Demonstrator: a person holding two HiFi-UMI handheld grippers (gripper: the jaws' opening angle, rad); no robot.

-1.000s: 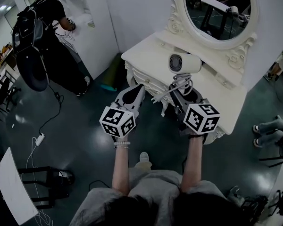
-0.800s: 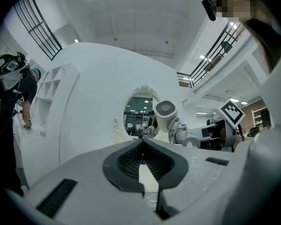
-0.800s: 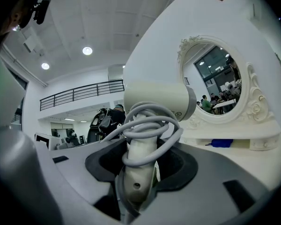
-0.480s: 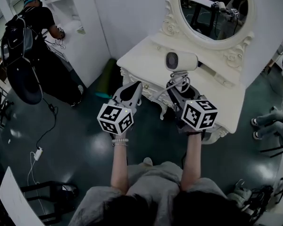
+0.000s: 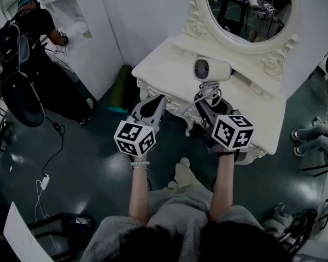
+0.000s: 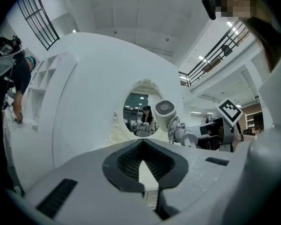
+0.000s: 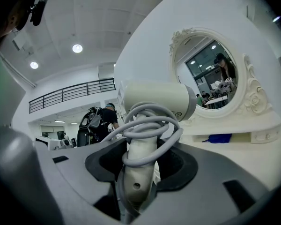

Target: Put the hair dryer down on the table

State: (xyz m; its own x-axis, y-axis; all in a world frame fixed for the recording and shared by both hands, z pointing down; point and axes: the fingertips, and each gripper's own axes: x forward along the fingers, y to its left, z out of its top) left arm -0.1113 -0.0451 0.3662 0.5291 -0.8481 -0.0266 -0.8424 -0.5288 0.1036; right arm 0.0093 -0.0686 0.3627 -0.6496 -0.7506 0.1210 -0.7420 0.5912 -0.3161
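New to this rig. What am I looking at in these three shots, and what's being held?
There is no robot here. A person holds hand-operated tongs in each hand, each carrying a marker cube. The head view comes from a camera on the person's head, looking down. The other two views come from cameras riding on the tongs, looking along their jaws. Ahead stands a white table with an oval mirror; a small blue thing lies on its ledge. The right tongs are shut on the handle of a hair dryer, cord wound round it, held upright over the table. The left tongs are shut and empty.
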